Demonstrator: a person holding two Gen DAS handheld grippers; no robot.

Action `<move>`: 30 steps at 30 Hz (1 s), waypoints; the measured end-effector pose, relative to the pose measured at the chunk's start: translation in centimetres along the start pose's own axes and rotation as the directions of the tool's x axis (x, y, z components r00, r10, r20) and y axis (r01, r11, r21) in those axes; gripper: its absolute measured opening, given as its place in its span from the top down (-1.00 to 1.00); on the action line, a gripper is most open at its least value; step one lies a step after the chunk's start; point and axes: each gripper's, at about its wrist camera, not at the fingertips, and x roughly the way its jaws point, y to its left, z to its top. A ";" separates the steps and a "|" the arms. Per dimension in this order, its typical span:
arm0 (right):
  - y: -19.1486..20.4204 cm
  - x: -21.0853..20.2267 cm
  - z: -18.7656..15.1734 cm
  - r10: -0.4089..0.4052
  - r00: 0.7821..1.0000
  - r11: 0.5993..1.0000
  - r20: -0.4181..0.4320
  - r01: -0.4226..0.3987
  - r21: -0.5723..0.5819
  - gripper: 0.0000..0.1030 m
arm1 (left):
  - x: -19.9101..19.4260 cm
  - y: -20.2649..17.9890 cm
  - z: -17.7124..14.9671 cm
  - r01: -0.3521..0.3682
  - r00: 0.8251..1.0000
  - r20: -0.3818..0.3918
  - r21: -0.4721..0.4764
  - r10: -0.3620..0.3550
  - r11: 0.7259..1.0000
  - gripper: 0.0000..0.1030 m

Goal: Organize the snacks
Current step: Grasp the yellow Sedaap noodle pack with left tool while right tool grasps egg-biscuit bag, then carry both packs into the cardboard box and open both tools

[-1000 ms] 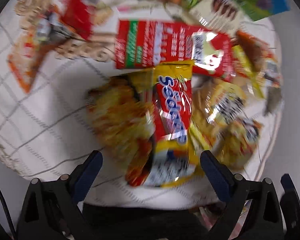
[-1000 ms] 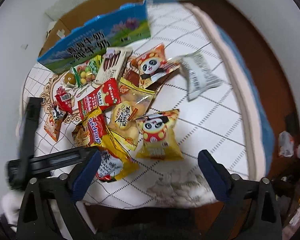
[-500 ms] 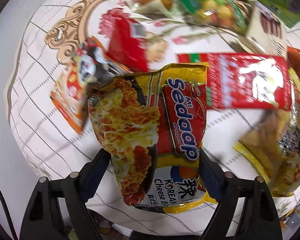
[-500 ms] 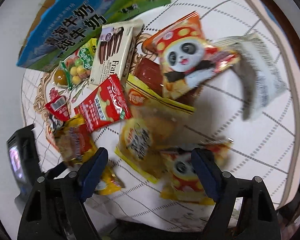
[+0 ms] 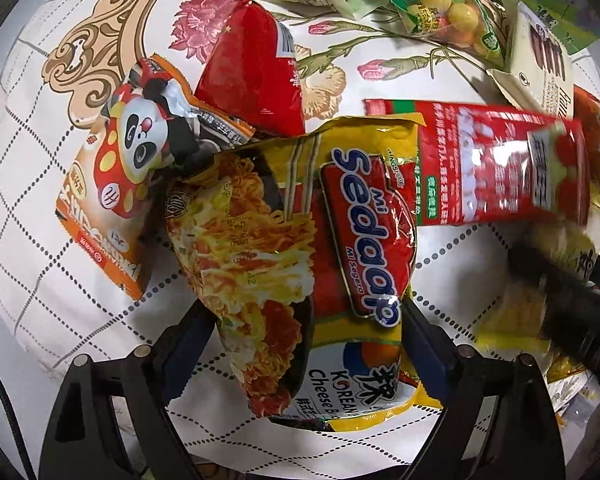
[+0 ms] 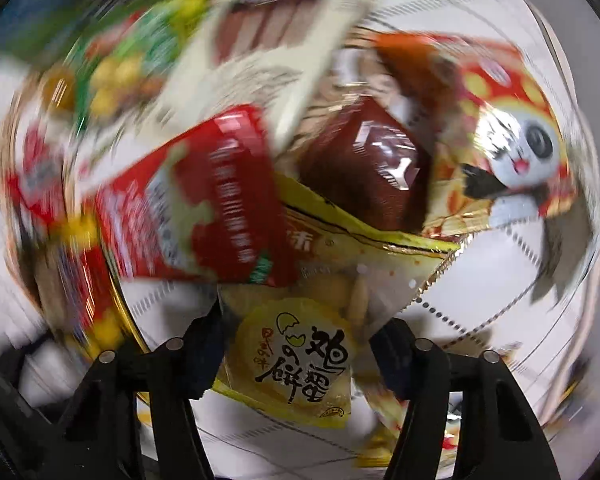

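Left claw (image 5: 300,344) opening astride noodle pack (image 5: 300,240); right claw (image 6: 296,356) closing around biscuit bag (image 6: 300,360), contact probably incomplete. Grip mid-pack.

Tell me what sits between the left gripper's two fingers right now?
The yellow Sedaap noodle packet fills the gap of the left gripper, whose jaws are opening, in the left wrist view.

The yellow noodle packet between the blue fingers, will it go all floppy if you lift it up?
Probably only a little. The noodle packet looks puffed and boxy, so a stiff block likely sits inside. Its shiny crinkled wrapper may slip. The left gripper straddles it, jaws opening, so it isn't squeezed yet.
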 end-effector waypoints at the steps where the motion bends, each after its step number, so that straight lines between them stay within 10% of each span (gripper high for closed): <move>1: 0.6 0.1 -0.3 -0.027 1.000 0.998 -0.005 0.027 -0.051 -0.27 | 0.2 0.5 0.0 0.010 1.000 0.002 0.000 -0.010 1.000 -0.80; 5: 2.2 0.3 -1.2 -0.097 0.995 0.978 0.004 0.096 -0.185 -0.39 | 1.2 2.8 0.2 0.029 1.000 0.003 0.001 -0.029 1.000 -0.83; 7: 2.5 -0.1 -1.2 -0.098 0.995 0.981 0.028 0.102 -0.167 -0.71 | 1.8 3.1 0.5 0.030 1.000 0.001 0.000 -0.030 1.000 -0.83; 13: 1.5 0.1 -1.6 -0.041 0.999 0.999 0.011 0.041 -0.016 -0.73 | 1.5 2.5 0.3 -0.016 0.998 0.058 0.007 0.016 1.000 -0.70; 22: -0.9 0.2 -0.4 -0.004 0.998 0.997 0.065 -0.001 0.082 -0.02 | 0.2 3.0 0.0 -0.095 0.988 0.129 0.030 0.090 0.995 -0.70; 30: -2.0 -3.8 -0.6 0.059 0.992 0.997 0.112 -0.063 0.032 0.08 | -3.2 3.3 -0.3 -0.091 0.982 0.174 0.056 0.080 0.994 -0.69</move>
